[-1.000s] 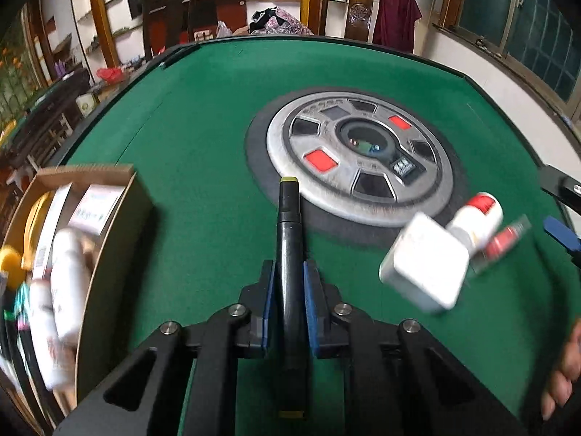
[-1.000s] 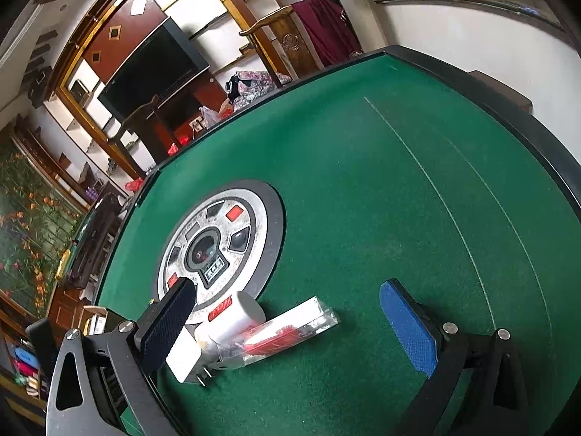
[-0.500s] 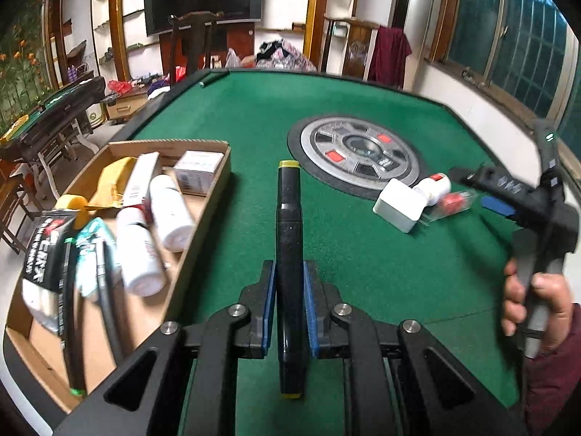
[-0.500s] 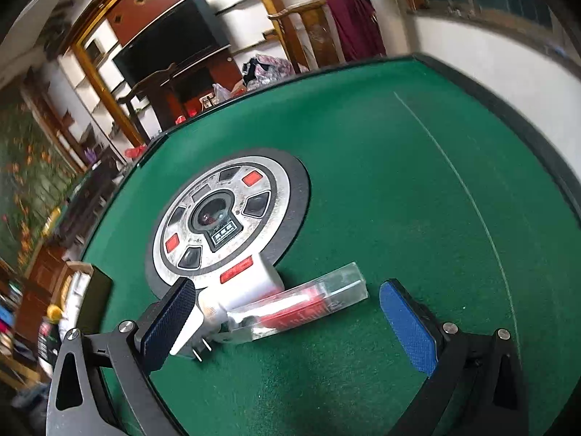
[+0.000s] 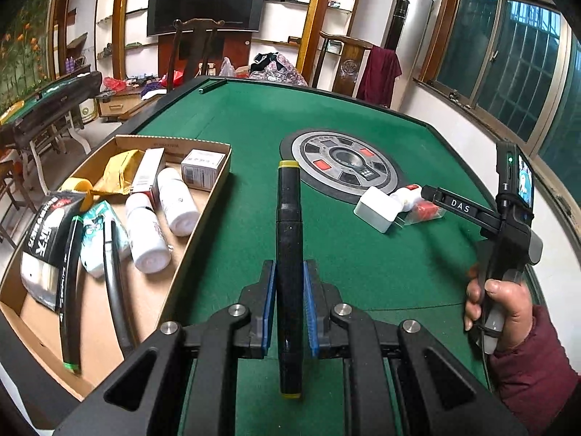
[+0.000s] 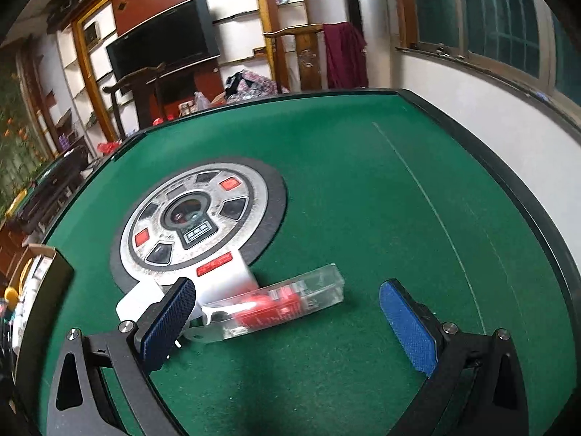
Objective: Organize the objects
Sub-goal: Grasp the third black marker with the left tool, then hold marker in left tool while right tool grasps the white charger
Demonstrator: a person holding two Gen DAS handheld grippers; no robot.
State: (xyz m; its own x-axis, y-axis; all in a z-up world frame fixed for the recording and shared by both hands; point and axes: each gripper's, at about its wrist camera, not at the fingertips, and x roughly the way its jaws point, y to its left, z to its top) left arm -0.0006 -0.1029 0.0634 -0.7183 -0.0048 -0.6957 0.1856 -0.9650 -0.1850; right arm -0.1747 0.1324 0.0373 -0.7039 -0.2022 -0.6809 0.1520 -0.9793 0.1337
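The left gripper [image 5: 289, 314] had its jaws clamped on a black marker with yellow ends [image 5: 288, 239], which pointed straight out over the green felt desk [image 5: 366, 254], held above it and just right of the cardboard box [image 5: 203, 214]. That box sat at the desk's left edge and held white bottles [image 5: 178, 201], a small white carton [image 5: 202, 168], a yellow packet [image 5: 118, 174] and some dark packaged items.

Over by the round control panel [image 6: 198, 223] in the desk's middle, the right gripper [image 6: 287, 321] had its jaws spread wide apart, empty, low over the felt. Between and just beyond them lay a clear plastic case with something red inside [image 6: 279, 303], touching a white red-labelled bottle [image 6: 225, 274] and a white plug adapter [image 5: 376, 209], all clustered at the panel's near rim.
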